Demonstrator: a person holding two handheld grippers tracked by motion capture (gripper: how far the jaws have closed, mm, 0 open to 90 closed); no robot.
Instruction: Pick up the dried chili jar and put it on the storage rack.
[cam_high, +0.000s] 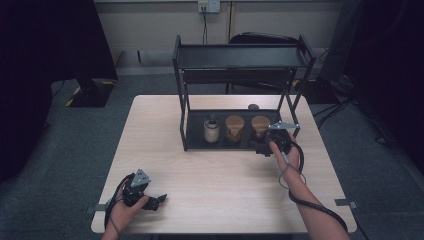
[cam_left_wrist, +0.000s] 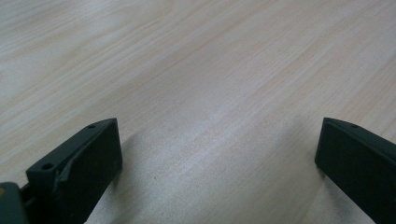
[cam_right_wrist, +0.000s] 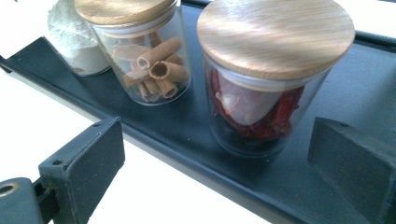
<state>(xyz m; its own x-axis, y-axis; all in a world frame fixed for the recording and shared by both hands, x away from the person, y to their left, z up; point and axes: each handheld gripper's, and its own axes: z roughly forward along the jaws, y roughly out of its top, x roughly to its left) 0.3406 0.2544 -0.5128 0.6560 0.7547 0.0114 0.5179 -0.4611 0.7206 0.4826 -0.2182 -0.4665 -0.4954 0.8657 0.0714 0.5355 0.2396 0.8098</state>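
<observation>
Now the right gripper (cam_right_wrist: 215, 154) holds its fingers (cam_right_wrist: 84, 158) spread before the chilli jar (cam_right_wrist: 266, 88) at centre frame, while the left gripper (cam_left_wrist: 219, 154) fingers gape over the bare worktop (cam_left_wrist: 196, 70).

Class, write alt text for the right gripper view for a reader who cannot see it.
The right tool, jaws open, faces a glass jar of red chillies with a wooden lid on a black rack shelf. Behind stand a cinnamon stick jar and a white powder jar.

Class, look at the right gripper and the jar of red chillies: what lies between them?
Only the shelf's raised front lip and bare black tray, seen in the right gripper view. The open right gripper faces the chilli jar without touching it.
</observation>
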